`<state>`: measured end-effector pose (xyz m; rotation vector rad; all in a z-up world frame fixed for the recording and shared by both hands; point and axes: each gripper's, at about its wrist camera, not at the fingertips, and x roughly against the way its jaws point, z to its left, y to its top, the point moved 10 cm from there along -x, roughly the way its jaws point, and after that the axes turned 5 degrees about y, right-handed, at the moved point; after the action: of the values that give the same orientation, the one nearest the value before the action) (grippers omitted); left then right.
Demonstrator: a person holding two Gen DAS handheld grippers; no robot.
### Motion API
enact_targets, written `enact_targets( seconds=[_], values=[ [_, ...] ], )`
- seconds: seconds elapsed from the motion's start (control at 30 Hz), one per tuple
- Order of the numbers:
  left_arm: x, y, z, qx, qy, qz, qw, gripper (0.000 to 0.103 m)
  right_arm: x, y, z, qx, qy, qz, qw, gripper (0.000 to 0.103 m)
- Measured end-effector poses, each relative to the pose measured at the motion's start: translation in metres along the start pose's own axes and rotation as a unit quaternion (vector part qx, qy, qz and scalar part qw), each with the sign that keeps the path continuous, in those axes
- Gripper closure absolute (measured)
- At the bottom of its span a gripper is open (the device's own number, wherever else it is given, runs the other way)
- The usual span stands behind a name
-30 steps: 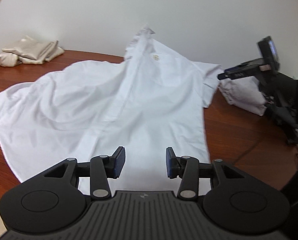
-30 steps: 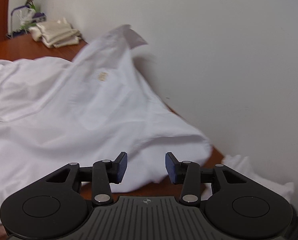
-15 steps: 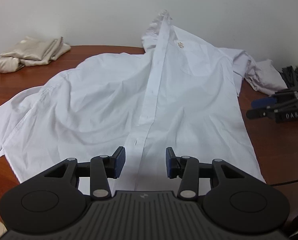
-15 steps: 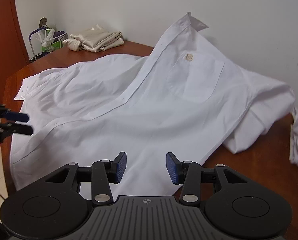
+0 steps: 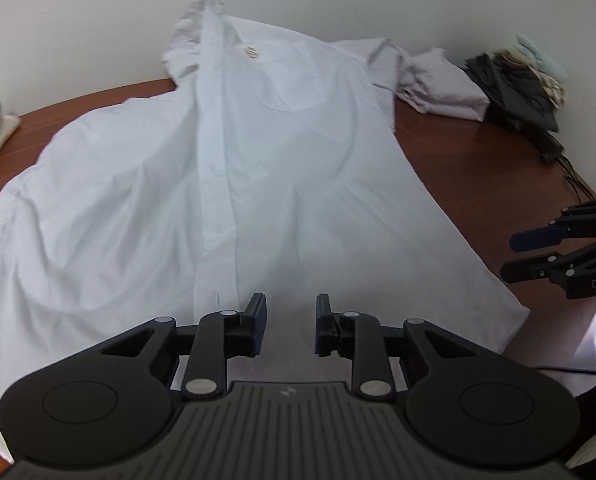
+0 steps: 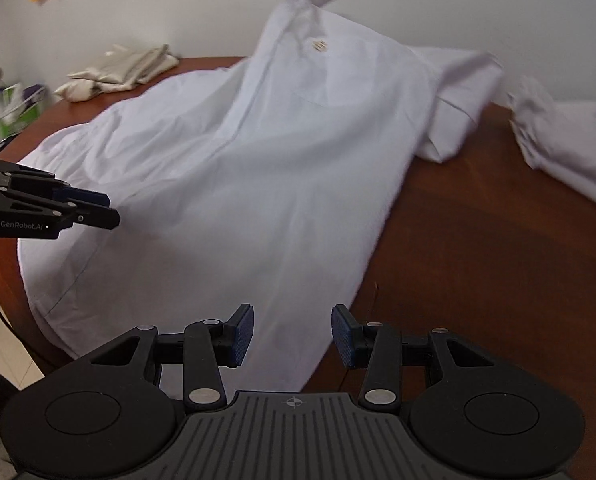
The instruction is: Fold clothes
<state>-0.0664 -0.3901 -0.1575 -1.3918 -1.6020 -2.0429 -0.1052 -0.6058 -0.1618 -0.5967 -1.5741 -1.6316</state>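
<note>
A white button-up shirt (image 5: 258,184) lies front-up on the round brown table (image 5: 477,168), its collar propped against the wall. My left gripper (image 5: 290,320) hovers over the shirt's lower front beside the button strip. Its jaws are closing and no cloth is pinched between them. The right wrist view shows this gripper (image 6: 98,210) at the shirt's left edge. My right gripper (image 6: 294,336) stands open over the hem corner of the shirt (image 6: 258,168), by the bare table (image 6: 477,260). It appears side-on (image 5: 537,256) at the right of the left wrist view.
A folded beige cloth (image 6: 126,68) lies at the far left of the table. Crumpled white fabric (image 5: 441,88) and a dark pile of clothes (image 5: 517,92) sit at the far right by the wall. A thin cable (image 5: 573,184) trails near the right edge.
The left jaws have drawn closer together. Both grippers have come down and along the shirt's hem, and each now shows larger in the other's view. The shirt lies as before.
</note>
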Motion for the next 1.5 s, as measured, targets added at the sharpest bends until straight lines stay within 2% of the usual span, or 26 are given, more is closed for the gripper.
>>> enact_targets(
  seconds=[0.23,0.43,0.47,0.5,0.57,0.6,0.67,0.87,1.07,1.13,1.3,1.37,1.5],
  values=[
    [0.014,-0.006,0.014,-0.013,-0.031,-0.006,0.9994,0.074,0.008,-0.037,0.003,-0.096,-0.046,0.003,0.994,0.057],
    [0.052,-0.004,0.045,-0.001,-0.010,-0.041,0.9991,0.073,-0.003,-0.046,-0.007,-0.180,-0.045,-0.007,0.983,0.059],
    [0.058,-0.004,0.051,0.002,-0.004,-0.047,0.9989,0.073,-0.005,-0.047,-0.009,-0.190,-0.047,-0.006,0.981,0.064],
    [0.065,-0.005,0.058,0.005,0.002,-0.051,0.9987,0.073,-0.006,-0.048,-0.011,-0.202,-0.045,-0.008,0.978,0.075],
    [0.079,-0.008,0.076,0.016,0.016,-0.058,0.9980,0.071,-0.006,-0.050,-0.014,-0.224,-0.038,-0.013,0.974,0.089],
    [0.086,-0.010,0.085,0.021,0.025,-0.060,0.9976,0.068,-0.004,-0.050,-0.016,-0.230,-0.039,-0.018,0.972,0.094],
    [0.097,-0.016,0.105,0.027,0.051,-0.055,0.9968,0.067,0.002,-0.051,-0.020,-0.239,-0.046,-0.024,0.970,0.096],
    [0.132,-0.035,0.155,0.048,0.098,-0.047,0.9929,0.062,0.030,-0.066,-0.044,-0.249,-0.096,-0.029,0.963,0.096],
    [0.161,-0.050,0.189,0.094,0.134,-0.050,0.9852,0.054,0.055,-0.082,-0.074,-0.249,-0.142,-0.014,0.958,0.095],
    [0.168,-0.055,0.199,0.115,0.145,-0.048,0.9815,0.053,0.062,-0.083,-0.078,-0.242,-0.150,-0.013,0.959,0.092],
    [0.181,-0.071,0.224,0.162,0.176,-0.043,0.9701,0.048,0.075,-0.072,-0.064,-0.197,-0.153,-0.019,0.968,0.066],
    [0.184,-0.076,0.233,0.169,0.185,-0.041,0.9672,0.046,0.079,-0.066,-0.055,-0.178,-0.152,-0.023,0.972,0.064],
    [0.183,-0.090,0.251,0.170,0.183,-0.035,0.9676,0.038,0.076,-0.045,-0.030,-0.158,-0.132,-0.035,0.978,0.060]
  ],
)
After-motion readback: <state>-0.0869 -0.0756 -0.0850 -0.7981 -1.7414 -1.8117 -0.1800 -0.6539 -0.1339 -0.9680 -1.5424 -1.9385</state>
